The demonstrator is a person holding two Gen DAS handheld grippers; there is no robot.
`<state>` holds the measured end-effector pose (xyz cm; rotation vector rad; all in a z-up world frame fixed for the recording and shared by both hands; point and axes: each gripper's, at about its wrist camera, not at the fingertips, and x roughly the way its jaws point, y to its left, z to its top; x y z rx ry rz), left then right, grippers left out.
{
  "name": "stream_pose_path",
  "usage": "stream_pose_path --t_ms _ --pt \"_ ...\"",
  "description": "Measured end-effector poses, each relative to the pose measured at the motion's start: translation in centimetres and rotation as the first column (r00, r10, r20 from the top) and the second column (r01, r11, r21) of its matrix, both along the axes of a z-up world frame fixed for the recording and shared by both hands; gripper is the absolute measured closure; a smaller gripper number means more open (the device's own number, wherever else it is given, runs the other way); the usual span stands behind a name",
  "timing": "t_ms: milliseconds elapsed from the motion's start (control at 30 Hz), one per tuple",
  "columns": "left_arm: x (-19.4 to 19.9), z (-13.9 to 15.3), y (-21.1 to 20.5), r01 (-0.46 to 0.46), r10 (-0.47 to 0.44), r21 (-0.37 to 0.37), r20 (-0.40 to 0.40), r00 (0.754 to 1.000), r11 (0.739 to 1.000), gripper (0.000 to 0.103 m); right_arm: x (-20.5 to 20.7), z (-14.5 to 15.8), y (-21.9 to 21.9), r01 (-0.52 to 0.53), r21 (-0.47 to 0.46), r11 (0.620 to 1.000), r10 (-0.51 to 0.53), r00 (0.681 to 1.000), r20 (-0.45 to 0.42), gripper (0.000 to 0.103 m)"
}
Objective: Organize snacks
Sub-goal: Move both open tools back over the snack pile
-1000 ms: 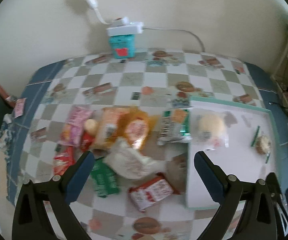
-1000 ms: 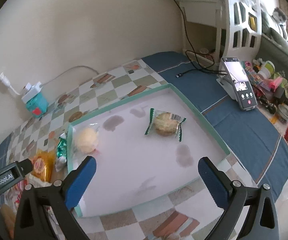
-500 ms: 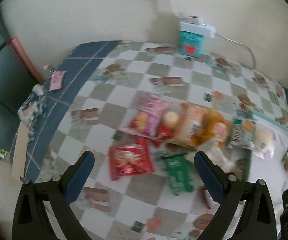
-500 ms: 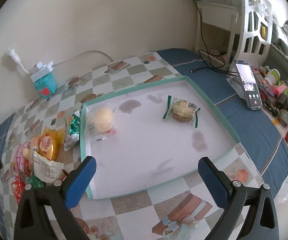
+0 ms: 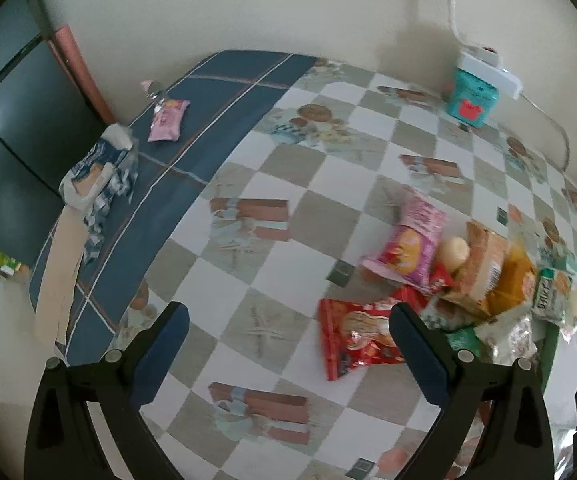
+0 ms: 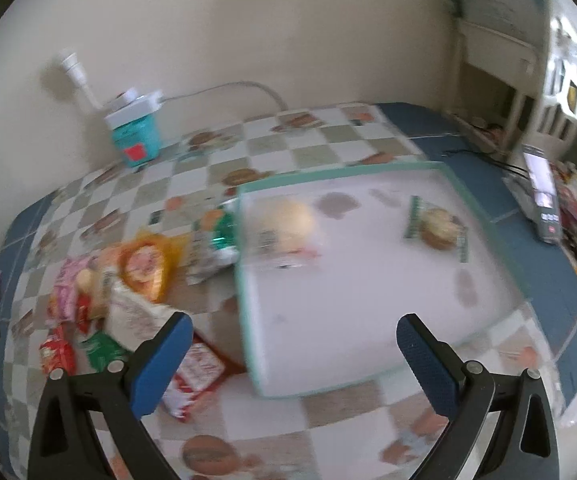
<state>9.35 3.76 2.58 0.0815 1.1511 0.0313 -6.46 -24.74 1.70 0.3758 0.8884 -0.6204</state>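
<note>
A heap of snack packets lies on the checkered tablecloth: a red packet (image 5: 354, 338), a pink one (image 5: 410, 246), an orange one (image 5: 510, 280) and a green one (image 6: 102, 350). My left gripper (image 5: 288, 334) hangs open over bare cloth, left of the red packet. My right gripper (image 6: 294, 344) is open above the near edge of the white tray (image 6: 368, 320). Inside the tray lie a round bun in clear wrap (image 6: 288, 224) and a biscuit in a green-ended wrapper (image 6: 438, 228). A red-and-white packet (image 6: 196, 372) lies just left of the tray's near corner.
A teal box with a white power strip (image 5: 474, 96) stands against the wall. A small pink packet (image 5: 166, 120) and a crumpled bag (image 5: 98, 174) lie on the blue border at the far left. A phone on a stand (image 6: 542, 198) is to the tray's right.
The left view has swung left, from over the heap to the table's left side. The right view has panned left and is blurred with motion; the heap now shows in it.
</note>
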Motion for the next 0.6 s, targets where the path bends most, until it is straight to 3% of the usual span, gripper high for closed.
stream_pose_path --t_ms 300,600 --pt "1.3 -1.3 3.8 -0.102 0.101 -0.016 -0.050 0.994 0.995 0.003 3.9 -3.0 4.1 -0.119 0.125 0.985 0.130 0.988 -0.083 0.000" --pt "1.6 -2.2 3.3 -0.088 0.085 -0.036 -0.083 0.993 0.995 0.003 4.4 -4.8 4.2 -0.129 0.196 0.972 0.154 0.981 -0.122 0.000"
